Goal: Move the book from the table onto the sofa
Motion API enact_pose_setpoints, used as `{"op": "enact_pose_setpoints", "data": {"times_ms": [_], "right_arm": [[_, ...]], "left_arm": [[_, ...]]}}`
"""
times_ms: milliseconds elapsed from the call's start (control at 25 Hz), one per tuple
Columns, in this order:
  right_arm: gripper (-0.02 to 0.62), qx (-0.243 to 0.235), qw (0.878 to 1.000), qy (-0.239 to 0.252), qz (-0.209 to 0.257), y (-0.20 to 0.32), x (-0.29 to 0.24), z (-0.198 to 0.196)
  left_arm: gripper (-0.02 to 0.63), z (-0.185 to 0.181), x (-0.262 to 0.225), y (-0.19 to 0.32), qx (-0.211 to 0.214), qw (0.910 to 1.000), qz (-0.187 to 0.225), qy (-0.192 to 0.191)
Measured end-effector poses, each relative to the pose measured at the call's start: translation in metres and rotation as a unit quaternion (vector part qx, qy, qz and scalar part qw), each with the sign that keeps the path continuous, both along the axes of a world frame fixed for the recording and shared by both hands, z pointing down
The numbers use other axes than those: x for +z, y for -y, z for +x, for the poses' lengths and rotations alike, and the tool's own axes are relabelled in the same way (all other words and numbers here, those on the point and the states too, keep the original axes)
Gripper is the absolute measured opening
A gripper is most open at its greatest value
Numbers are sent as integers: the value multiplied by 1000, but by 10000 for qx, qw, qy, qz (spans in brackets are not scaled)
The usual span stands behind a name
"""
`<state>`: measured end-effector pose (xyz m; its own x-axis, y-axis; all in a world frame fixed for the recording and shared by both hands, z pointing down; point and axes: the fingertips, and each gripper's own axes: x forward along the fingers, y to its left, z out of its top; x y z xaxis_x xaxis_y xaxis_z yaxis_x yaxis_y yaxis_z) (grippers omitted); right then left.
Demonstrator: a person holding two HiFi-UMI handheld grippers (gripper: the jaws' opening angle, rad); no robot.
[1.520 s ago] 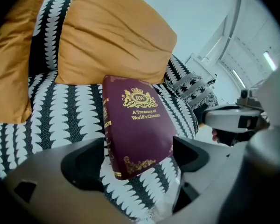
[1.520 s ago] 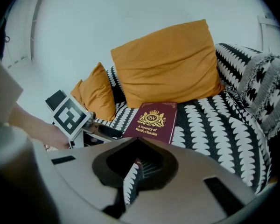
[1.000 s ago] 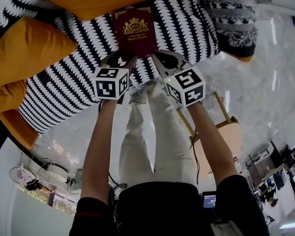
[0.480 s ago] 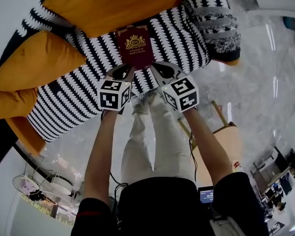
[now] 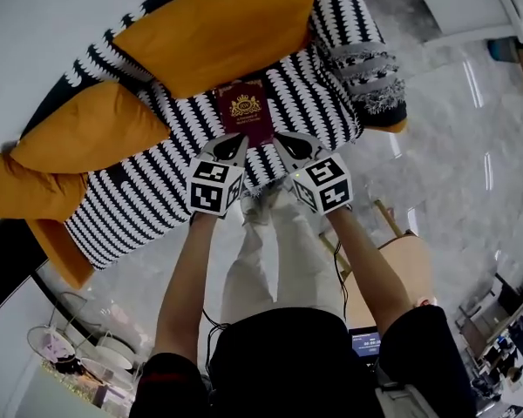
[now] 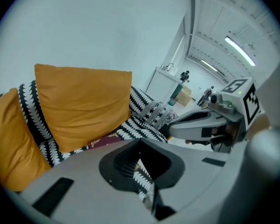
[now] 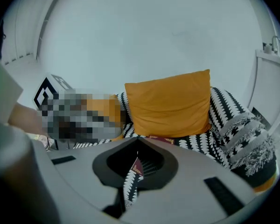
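Two grippers hang over the sofa [image 5: 322, 59], both empty. The left gripper [image 5: 239, 139] has just been closing its jaws, which now meet on nothing, and the right gripper [image 5: 281, 140] has its jaws together too. Only the head view shows the maroon book [image 5: 247, 110] whole, lying flat on the black-and-white seat at the foot of an orange cushion [image 5: 227, 29]. Each gripper view shows only a sliver of it, the rest cut off by that gripper's grey body.

The maroon book [image 5: 246, 111] has a smooth cover with gilt stamping, the black-and-white sofa throw [image 5: 139, 194] is woven cloth, the orange cushions [image 5: 222, 29] matt fabric, the pale floor [image 5: 471, 138] glossy stone.
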<state>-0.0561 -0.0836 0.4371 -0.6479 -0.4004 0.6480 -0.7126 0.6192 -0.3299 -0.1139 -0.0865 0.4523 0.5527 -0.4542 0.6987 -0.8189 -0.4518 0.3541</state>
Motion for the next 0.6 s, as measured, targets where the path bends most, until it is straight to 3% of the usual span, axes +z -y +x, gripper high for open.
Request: {"op": "enact_pose_setpoints", "data": {"times_ms": [280, 600], "right_arm": [[17, 2, 9994, -17, 331, 2, -50, -2], [17, -174, 9958, 20, 901, -2, -128, -11]], "left_arm": [[17, 8, -49, -11, 176, 9995, 224, -159], [17, 13, -125, -8, 342, 9963, 751, -240]]}}
